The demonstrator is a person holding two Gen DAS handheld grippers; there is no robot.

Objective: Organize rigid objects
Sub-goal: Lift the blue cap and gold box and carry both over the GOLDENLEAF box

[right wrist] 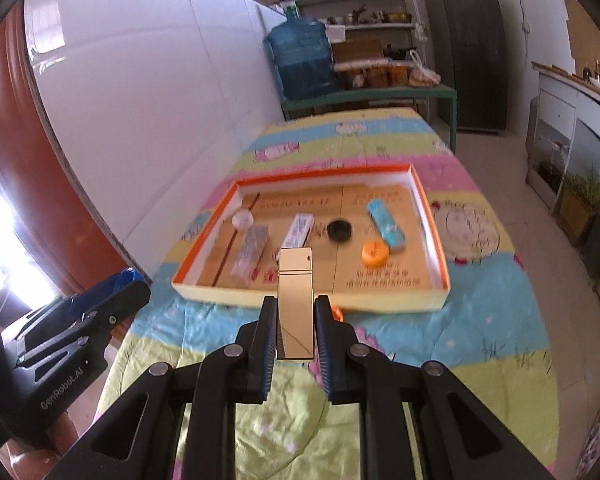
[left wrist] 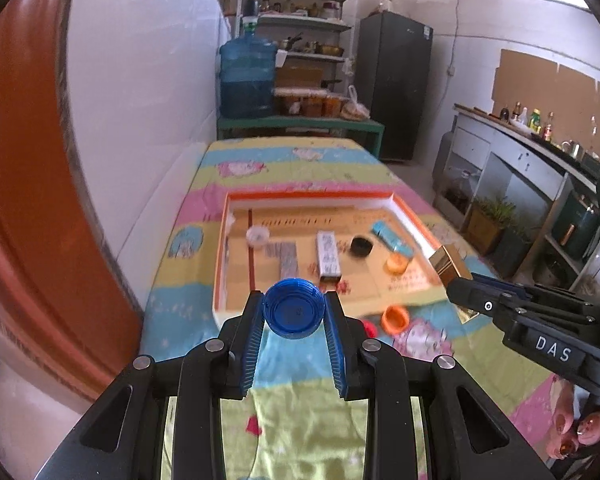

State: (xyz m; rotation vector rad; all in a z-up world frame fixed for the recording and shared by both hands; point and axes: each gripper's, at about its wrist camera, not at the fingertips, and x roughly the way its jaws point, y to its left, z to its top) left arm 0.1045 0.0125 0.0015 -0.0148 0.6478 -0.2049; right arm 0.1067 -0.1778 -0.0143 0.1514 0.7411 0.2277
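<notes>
Two wrist fisheyes, both looking forward over the bench (left wrist: 268,412).
Each looks along its own fingers, tilted down, from near the front edge; both share the orange-rimmed tray (left wrist: 414,216) (right wrist: 440,248), and each glimpses the other gripper sideways.

1. Blue cap (left wrist: 294,307): held aloft, hollow side facing the camera.
2. Gold box (right wrist: 295,304): held aloft, lengthwise.
3. Tray (right wrist: 428,208): holds black lid (right wrist: 339,231), orange cap (right wrist: 375,253) and light-blue box (right wrist: 386,224).
</notes>
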